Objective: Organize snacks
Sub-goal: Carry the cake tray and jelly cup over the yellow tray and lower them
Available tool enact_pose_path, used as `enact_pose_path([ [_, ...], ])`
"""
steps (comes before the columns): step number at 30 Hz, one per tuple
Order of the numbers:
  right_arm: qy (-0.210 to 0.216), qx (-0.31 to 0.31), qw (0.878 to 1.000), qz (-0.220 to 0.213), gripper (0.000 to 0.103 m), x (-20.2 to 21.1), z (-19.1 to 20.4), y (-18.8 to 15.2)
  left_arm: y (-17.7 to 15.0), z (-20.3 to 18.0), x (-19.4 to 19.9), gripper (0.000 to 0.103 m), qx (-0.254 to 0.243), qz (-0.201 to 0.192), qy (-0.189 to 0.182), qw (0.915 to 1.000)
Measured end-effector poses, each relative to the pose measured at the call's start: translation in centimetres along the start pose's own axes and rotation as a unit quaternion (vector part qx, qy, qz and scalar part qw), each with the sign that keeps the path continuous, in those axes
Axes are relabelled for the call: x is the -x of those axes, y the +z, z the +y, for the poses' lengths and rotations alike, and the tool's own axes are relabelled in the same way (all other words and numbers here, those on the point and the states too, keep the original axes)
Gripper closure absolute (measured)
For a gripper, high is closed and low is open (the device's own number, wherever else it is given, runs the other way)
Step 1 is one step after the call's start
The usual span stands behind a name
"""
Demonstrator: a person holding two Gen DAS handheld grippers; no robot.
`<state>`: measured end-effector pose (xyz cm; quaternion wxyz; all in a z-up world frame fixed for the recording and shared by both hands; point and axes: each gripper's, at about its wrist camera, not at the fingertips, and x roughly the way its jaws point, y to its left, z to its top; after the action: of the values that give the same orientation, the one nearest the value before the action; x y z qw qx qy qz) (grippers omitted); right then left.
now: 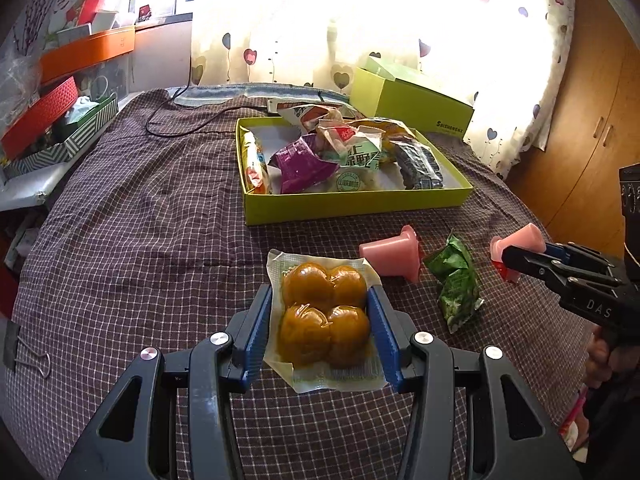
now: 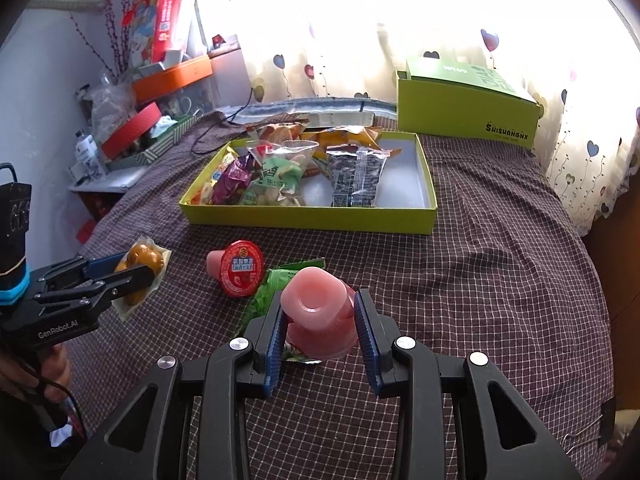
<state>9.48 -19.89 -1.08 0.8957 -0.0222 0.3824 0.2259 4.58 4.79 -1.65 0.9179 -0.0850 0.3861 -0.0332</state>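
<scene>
My left gripper [image 1: 322, 320] is shut on a clear pack of brown round snacks [image 1: 325, 316], held just above the checked cloth; the same pack [image 2: 140, 268] shows in the right wrist view. My right gripper [image 2: 320, 320] is shut on a pink jelly cup [image 2: 316, 312], lifted off the cloth, its base [image 1: 520, 240] visible at the right of the left wrist view. A second pink jelly cup [image 1: 394, 256] [image 2: 236, 268] lies on its side on the cloth. Beside it lies a green packet [image 1: 456, 284] [image 2: 276, 284]. The lime-green tray [image 1: 352, 204] [image 2: 308, 220] beyond holds several snack packs.
A lime-green lid box [image 1: 412, 104] [image 2: 468, 116] stands behind the tray by the curtain. Cluttered shelves with orange and red boxes [image 1: 80, 56] are at the left. A binder clip [image 1: 28, 356] lies on the cloth's left edge. A black cable [image 1: 176, 120] runs across the far cloth.
</scene>
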Motion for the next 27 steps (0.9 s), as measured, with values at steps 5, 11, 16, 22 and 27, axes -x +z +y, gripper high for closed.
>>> enact_pose_path([
  [5, 0.002, -0.002, 1.000, -0.004, 0.071, -0.1, -0.2, 0.5, 0.8, -1.0, 0.1, 0.055, -0.011, -0.005, -0.005, 0.9999],
  [11, 0.005, 0.005, 1.000, -0.006, 0.071, -0.2, -0.4, 1.4, 2.1, -1.9, 0.1, 0.055, -0.019, -0.013, -0.015, 0.9996],
  [16, 0.005, 0.008, 1.000, -0.008, 0.071, -0.4, -0.8, 2.1, 3.1, -2.6, -0.3, 0.055, -0.022, -0.017, -0.020, 0.9994],
  [22, 0.006, 0.011, 1.000, -0.010, 0.071, -0.7, -1.4, 2.9, 4.3, -3.3, -1.0, 0.055, -0.025, -0.020, -0.025, 0.9992],
  [27, 0.009, 0.013, 1.000, -0.010, 0.071, -1.1, -1.8, 3.7, 5.4, -3.8, -1.6, 0.055, -0.028, -0.018, -0.031, 0.9989],
])
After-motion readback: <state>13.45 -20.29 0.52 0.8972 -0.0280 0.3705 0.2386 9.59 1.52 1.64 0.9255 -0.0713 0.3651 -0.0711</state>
